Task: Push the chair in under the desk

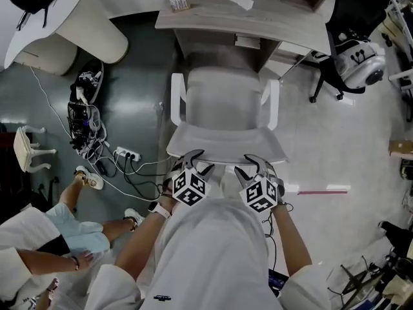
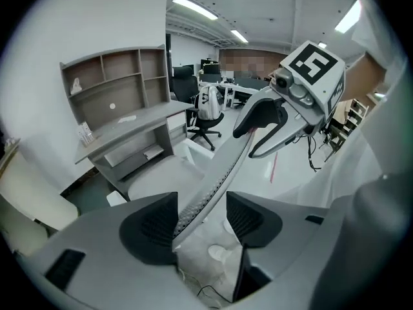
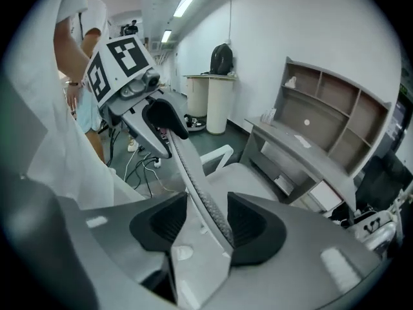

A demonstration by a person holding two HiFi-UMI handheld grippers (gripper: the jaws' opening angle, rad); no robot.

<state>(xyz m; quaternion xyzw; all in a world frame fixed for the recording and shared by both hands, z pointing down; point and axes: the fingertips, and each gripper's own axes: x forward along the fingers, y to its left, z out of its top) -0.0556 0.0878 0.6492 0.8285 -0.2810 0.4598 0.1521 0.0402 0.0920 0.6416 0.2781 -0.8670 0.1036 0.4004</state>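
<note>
A pale grey chair [image 1: 222,108] with white armrests stands in front of the wooden desk [image 1: 258,19], its seat front partly under the desktop. Both grippers are at the top edge of the backrest [image 1: 226,150]. My left gripper [image 1: 193,161] straddles the left part of that edge. In the left gripper view the mesh backrest [image 2: 219,173] runs between the pads of the left gripper [image 2: 201,221] with a gap beside it, so the jaws are open. My right gripper [image 1: 257,165] straddles the right part. Around the backrest edge [image 3: 193,173], the right gripper [image 3: 206,221] also stands open.
A power strip with tangled cables [image 1: 126,154] lies on the floor left of the chair. A white round pedestal [image 1: 77,24] stands at upper left. A black office chair [image 1: 352,60] is at the right. A person [image 1: 77,237] sits at lower left beside a small stool [image 1: 29,148].
</note>
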